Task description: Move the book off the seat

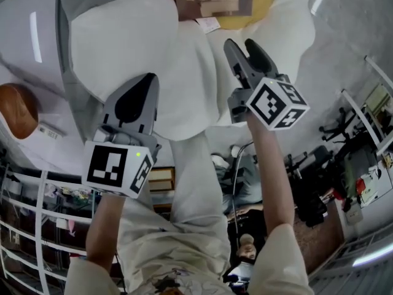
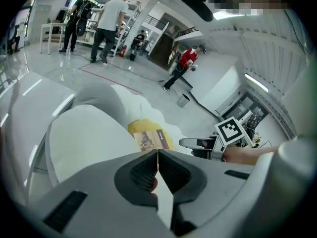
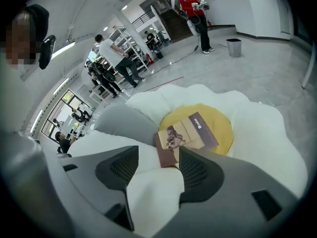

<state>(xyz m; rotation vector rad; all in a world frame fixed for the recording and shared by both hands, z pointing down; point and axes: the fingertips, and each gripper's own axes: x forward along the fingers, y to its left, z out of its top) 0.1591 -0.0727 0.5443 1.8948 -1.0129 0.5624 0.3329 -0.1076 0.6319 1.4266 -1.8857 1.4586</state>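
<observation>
Left gripper (image 1: 145, 82) — jaws pressed together, empty. Right gripper (image 1: 241, 45), jaws spread, is nearer: book (image 3: 185, 135) lies on the seat's yellow cushion (image 3: 223, 123), just ahead — long axis slanting across the gap.

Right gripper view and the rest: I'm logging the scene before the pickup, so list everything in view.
book: one, brown and tan, on the yellow pad
yellow pad: one, yellow, seat's middle
seat: one, white, on the floor
cushion: one, grey, beside the book
bin: one, grey, on the floor beyond the seat
person in red: one, standing near the bin
left gripper: one, grey, jaws together, empty
right gripper: one, grey, jaws apart, empty, facing the book
</observation>
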